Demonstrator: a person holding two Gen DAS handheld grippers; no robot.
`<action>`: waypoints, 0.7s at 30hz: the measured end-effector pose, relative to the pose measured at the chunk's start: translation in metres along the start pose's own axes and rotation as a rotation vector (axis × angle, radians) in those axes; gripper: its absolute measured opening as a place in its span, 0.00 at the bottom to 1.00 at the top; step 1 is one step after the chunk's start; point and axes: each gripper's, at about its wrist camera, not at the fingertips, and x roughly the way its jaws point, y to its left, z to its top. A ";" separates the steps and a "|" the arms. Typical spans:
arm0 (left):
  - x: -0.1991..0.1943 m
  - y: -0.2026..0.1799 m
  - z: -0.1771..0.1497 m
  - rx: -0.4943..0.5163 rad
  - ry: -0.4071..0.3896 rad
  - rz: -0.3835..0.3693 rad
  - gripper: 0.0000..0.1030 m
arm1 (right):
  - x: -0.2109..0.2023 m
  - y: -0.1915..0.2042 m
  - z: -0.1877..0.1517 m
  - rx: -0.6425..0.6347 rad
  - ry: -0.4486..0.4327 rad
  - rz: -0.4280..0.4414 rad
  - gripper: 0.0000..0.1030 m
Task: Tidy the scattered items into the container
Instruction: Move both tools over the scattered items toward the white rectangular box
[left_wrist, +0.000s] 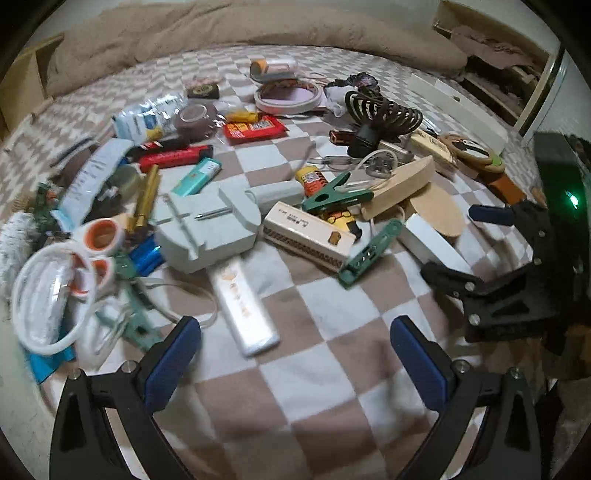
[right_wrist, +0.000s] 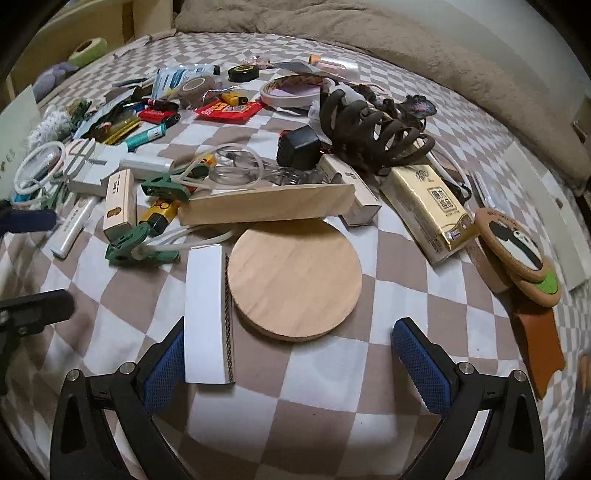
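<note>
Small items lie scattered on a brown-and-white checked blanket (left_wrist: 332, 369). My left gripper (left_wrist: 295, 332) is open above bare blanket, just short of a white stick pack (left_wrist: 243, 306) and a grey foam block (left_wrist: 203, 229). My right gripper (right_wrist: 291, 336) is also open. Its left finger (right_wrist: 166, 365) sits beside a white box (right_wrist: 207, 314), with a round wooden disc (right_wrist: 293, 280) ahead between the fingers. Neither holds anything. The right gripper (left_wrist: 461, 243) shows at the right of the left wrist view. No clear container is in view.
Behind lie a wooden block (right_wrist: 269, 206), green pegs (right_wrist: 140, 247), a cream box (left_wrist: 306, 236), a brown hair claw (right_wrist: 369, 129), a gold tissue pack (right_wrist: 428, 206), coasters (right_wrist: 517, 251), a tape roll (left_wrist: 288, 96) and lighters (left_wrist: 195, 177). A flat white box (left_wrist: 458, 107) lies far right; a beige duvet (left_wrist: 258, 29) lines the back.
</note>
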 end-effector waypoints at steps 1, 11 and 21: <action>0.003 0.000 0.002 0.000 0.003 0.004 1.00 | -0.001 -0.002 -0.001 0.003 0.002 -0.002 1.00; 0.029 -0.007 0.023 0.031 -0.067 -0.020 1.00 | -0.010 -0.028 -0.014 0.026 0.014 -0.011 1.00; 0.018 -0.053 0.004 0.217 -0.077 -0.237 1.00 | -0.011 -0.095 -0.034 0.299 0.031 -0.054 1.00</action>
